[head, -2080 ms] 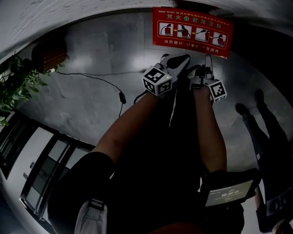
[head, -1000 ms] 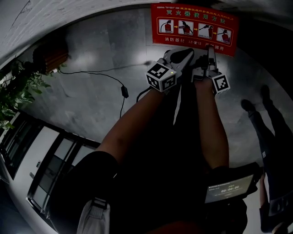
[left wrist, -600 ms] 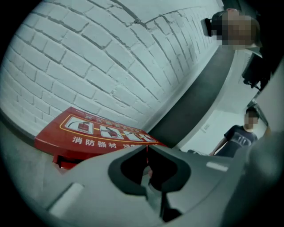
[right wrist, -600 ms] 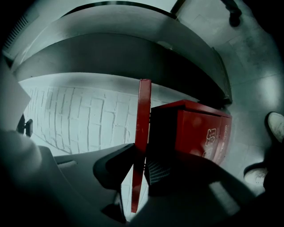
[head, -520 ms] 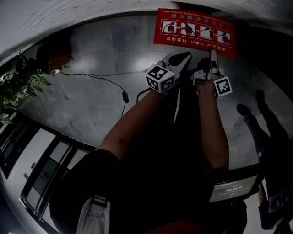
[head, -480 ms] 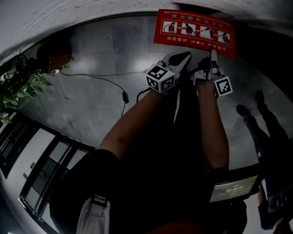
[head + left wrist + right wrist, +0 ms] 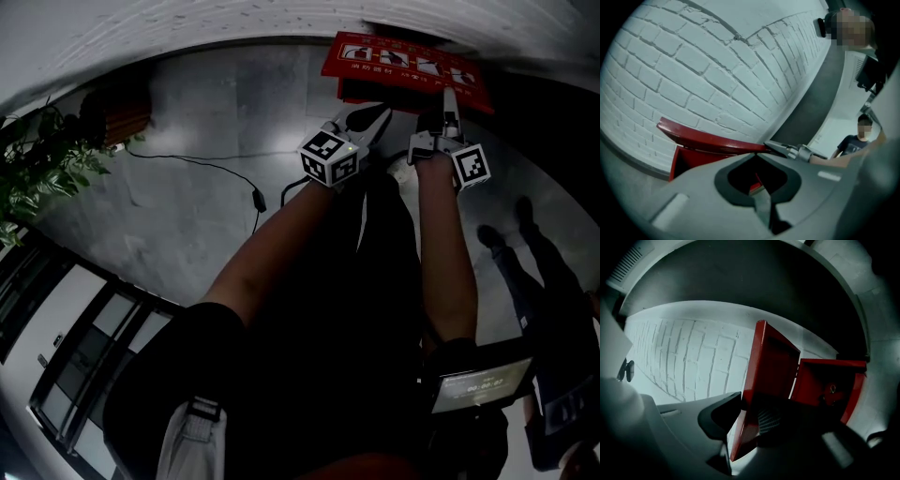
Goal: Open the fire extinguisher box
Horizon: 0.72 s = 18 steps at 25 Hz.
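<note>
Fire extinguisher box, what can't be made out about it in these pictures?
What is in the box: right gripper view, the inside is too dark; only a small ring shows.
Most of the box's front: left gripper view, the left claw and its body cover it.
Print on the lid: head view, too small and seen at a slant.

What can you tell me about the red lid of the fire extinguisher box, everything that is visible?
The lid is a flat red panel, metal by its look, with a shallow rim and a row of instruction pictures on top. It stands tilted open above the red box, joined to it on the brick wall side. The right gripper holds its free edge between its fingers, which have just opened slightly.
</note>
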Each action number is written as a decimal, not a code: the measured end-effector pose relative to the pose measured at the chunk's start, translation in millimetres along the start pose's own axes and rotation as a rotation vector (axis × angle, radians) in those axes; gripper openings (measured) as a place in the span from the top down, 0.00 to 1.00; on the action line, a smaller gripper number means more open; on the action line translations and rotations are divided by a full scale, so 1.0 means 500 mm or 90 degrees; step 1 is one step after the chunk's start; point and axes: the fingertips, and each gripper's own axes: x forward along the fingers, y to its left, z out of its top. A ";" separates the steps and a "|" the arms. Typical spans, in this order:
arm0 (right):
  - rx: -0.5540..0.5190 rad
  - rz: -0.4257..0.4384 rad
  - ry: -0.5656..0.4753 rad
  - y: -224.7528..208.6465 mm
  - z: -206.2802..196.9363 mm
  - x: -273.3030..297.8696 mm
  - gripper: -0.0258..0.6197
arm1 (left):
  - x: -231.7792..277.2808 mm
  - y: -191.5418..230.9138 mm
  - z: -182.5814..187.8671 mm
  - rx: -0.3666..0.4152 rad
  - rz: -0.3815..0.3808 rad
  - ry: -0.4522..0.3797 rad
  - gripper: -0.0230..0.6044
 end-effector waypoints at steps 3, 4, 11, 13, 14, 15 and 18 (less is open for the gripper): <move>0.003 0.005 -0.006 0.014 0.009 0.020 0.82 | -0.002 0.002 0.011 -0.001 -0.001 -0.005 0.95; 0.007 0.005 -0.009 0.016 0.011 0.025 0.82 | -0.003 0.002 0.014 -0.002 -0.002 -0.007 0.95; 0.023 0.020 -0.023 0.046 0.027 0.067 0.81 | 0.006 0.003 0.068 0.016 -0.003 -0.028 0.95; 0.024 0.023 -0.024 0.059 0.034 0.085 0.80 | 0.015 0.003 0.093 0.026 -0.005 -0.033 0.95; 0.024 0.024 -0.023 0.063 0.037 0.094 0.80 | 0.019 0.003 0.103 0.030 -0.007 -0.035 0.95; 0.025 0.025 -0.023 0.066 0.040 0.102 0.80 | 0.023 0.003 0.111 0.032 -0.009 -0.037 0.95; 0.025 0.023 -0.021 0.070 0.048 0.121 0.79 | 0.031 0.005 0.127 0.035 -0.012 -0.045 0.95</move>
